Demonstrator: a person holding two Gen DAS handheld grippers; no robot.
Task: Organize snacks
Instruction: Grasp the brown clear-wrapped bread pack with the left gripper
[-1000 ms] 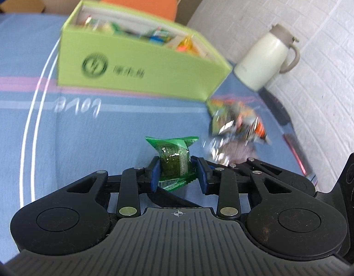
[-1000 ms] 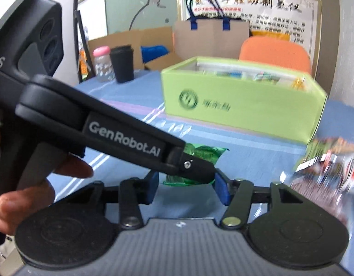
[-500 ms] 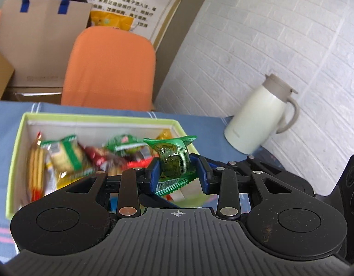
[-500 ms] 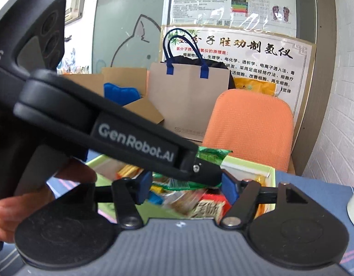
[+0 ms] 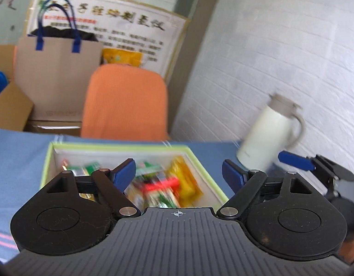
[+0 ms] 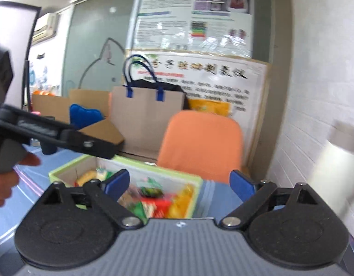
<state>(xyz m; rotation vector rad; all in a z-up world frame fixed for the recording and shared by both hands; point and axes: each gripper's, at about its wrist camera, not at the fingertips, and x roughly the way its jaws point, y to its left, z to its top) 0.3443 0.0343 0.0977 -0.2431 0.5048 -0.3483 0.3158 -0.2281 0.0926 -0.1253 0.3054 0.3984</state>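
A lime-green box (image 5: 206, 170) with a white inside stands on the blue tablecloth and holds several snack packets (image 5: 160, 188). My left gripper (image 5: 179, 174) is open and empty above the box's near side. My right gripper (image 6: 180, 184) is open and empty, over the box's right part (image 6: 195, 197). The left gripper's body (image 6: 61, 135) shows at the left of the right wrist view. The right gripper's blue fingertip (image 5: 294, 161) shows at the right of the left wrist view. The green packet I held cannot be singled out among the blurred snacks.
A white thermos jug (image 5: 269, 133) stands on the table right of the box, by the white brick wall. An orange chair (image 5: 124, 105) stands behind the table. A brown paper bag (image 5: 57, 76) and cardboard boxes stand further back.
My left gripper carried the green packet from the table up over the box, then opened; the packet is gone from its fingers. The right gripper rose alongside it and opened wider.
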